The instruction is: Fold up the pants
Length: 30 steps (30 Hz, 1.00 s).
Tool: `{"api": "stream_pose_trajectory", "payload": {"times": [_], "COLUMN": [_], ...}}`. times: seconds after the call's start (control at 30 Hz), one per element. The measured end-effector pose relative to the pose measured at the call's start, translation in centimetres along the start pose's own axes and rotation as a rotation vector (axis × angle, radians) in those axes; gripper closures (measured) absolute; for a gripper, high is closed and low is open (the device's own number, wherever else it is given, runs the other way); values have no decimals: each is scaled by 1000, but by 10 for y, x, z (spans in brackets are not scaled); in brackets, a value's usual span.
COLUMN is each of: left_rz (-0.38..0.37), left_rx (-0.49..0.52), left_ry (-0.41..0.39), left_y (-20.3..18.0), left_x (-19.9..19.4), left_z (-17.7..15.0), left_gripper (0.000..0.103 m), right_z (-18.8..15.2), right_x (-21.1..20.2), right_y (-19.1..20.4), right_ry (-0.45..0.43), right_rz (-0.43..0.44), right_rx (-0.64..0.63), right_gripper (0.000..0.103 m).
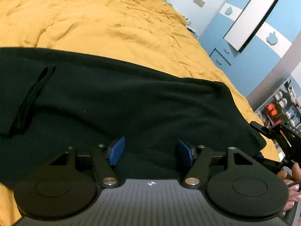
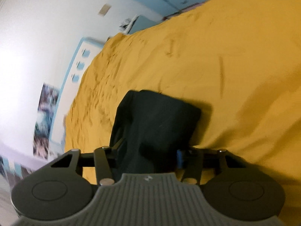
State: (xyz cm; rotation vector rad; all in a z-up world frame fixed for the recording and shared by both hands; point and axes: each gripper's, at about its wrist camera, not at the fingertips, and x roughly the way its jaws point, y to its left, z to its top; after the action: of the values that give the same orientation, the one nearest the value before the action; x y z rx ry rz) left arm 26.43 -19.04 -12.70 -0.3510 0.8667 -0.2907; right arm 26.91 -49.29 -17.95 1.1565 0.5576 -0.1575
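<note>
The black pants (image 1: pixel 116 98) lie flat across a yellow bedspread (image 1: pixel 105 18). My left gripper (image 1: pixel 150 151) is open, its blue pads (image 1: pixel 117 150) spread wide just above the near edge of the cloth, empty. In the right wrist view a bunched end of the pants (image 2: pixel 156 116) runs up between the fingers of my right gripper (image 2: pixel 148 158). The cloth hides the left pad, and only a sliver of the right blue pad (image 2: pixel 179 159) shows. The jaws stand wide, so I cannot tell if they hold the cloth. The right gripper also shows at the right edge of the left wrist view (image 1: pixel 278 133).
The yellow bedspread (image 2: pixel 225 56) covers the whole bed. A blue and white wardrobe (image 1: pixel 254 28) stands beyond the far right edge of the bed. A shelf with small items (image 1: pixel 280 105) is at the right. A white wall (image 2: pixel 37 37) lies to the left in the right wrist view.
</note>
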Motion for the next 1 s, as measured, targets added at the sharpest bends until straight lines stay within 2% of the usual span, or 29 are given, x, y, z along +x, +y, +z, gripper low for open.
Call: {"api": "stream_pose_trajectory", "payload": {"times": [0.03,0.07,0.1,0.2,0.27,0.3,0.4,0.43,0.53,0.57,0.63,0.7,0.77,0.83,0.93,0.97,1.0], "left_rz": [2,5,6,21,26,4,-200,-220,-206,-226,-267,-257,-225,-211,-187,-188,-188], "left_rx": [-3,-3,-4,-4,-8,-34,-143,-158,-185,-203,-238,-272,-316,-361,-403,-410,-410], "left_ry": [-6,-12,-18,-24,-26,-47,-170,-189,-184,-182,-196,-211,-221,-220,-214,-210,-206], "left_y": [0,-1,-1,-6,-9,-7,12,16,38,50,72,93,110,127,140,141,141], "left_x": [1,1,0,-4,-9,-15,-49,-59,-85,-92,-106,-119,-126,-130,-132,-132,-131], "left_z": [-2,-3,-4,-6,-5,-4,-2,1,13,16,16,14,8,1,-9,-11,-12], "left_gripper": [28,28,28,28,29,34,35,35,34,34,28,28,28,28,28,28,28], "right_z": [-1,-3,-5,-7,-5,-4,-10,-11,-24,-35,-63,-101,-140,-184,-245,-261,-272], "right_x": [0,-1,-1,-1,-2,-2,-7,-9,-17,-20,-20,-17,-8,8,33,42,50], "right_y": [0,1,2,0,-3,-3,10,18,67,89,131,163,183,196,192,185,179], "right_ry": [-6,-17,-27,-47,-64,-75,-133,-153,-238,-268,-300,-296,-242,-137,49,137,234], "right_rz": [2,-2,-10,-22,-19,-15,-3,-2,30,47,96,156,227,271,259,242,226], "right_rx": [0,-12,-26,-18,29,49,65,30,-231,-369,-642,-874,-1054,-1273,-1579,-1640,-1679], "right_gripper": [58,63,76,93,96,97,97,98,98,98,98,97,97,97,95,91,83]}}
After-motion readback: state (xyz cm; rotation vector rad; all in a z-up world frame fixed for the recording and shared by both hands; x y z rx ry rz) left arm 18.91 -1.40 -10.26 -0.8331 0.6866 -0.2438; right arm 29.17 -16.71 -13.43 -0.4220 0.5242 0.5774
